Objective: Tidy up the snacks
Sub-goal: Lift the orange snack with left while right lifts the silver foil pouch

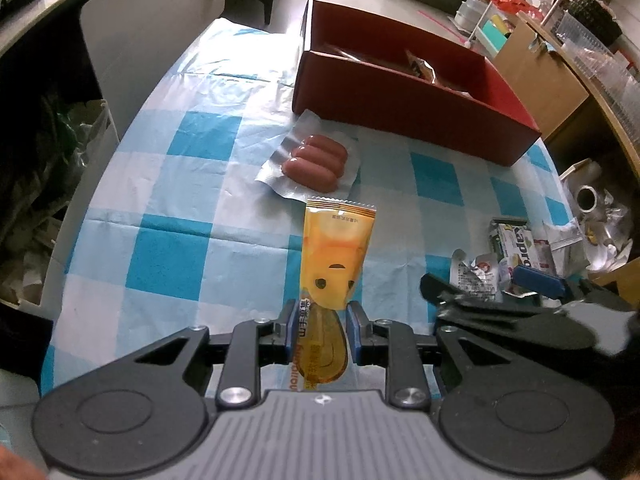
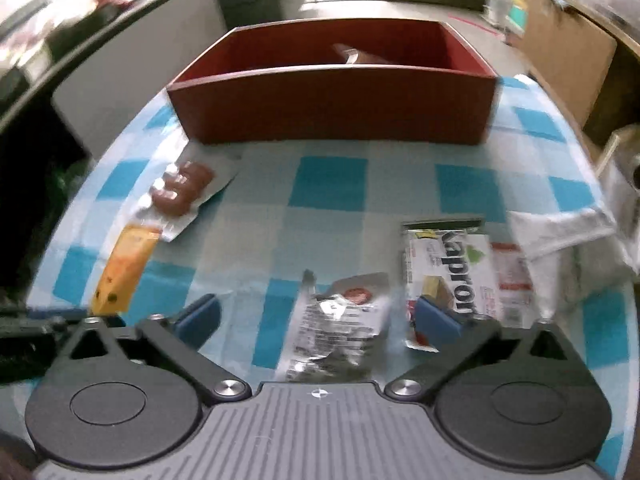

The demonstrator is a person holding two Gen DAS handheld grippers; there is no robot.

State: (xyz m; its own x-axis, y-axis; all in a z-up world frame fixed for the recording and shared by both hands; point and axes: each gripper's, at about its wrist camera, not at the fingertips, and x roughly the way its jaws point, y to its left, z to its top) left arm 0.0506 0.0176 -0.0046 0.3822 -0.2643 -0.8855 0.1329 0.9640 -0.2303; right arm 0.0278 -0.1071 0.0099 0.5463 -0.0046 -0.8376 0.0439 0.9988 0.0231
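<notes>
My left gripper (image 1: 320,330) is shut on the near end of a yellow snack packet (image 1: 336,252), which points away toward a sealed pack of sausages (image 1: 316,162). A red box (image 1: 404,104) stands at the far side with some wrapped snacks inside. My right gripper (image 2: 318,320) is open, jaws wide, over a silver crumpled packet (image 2: 340,320); a white-green "Kapron" packet (image 2: 448,276) lies by its right finger. The yellow packet (image 2: 124,272), the sausages (image 2: 180,192) and the red box (image 2: 332,104) also show in the right wrist view, which is blurred.
The table has a blue and white checked cloth (image 1: 180,208). Cardboard boxes and shelves (image 1: 540,60) stand at the right, clutter and a metal can (image 1: 588,200) past the table's right edge, dark bags (image 1: 48,152) at the left.
</notes>
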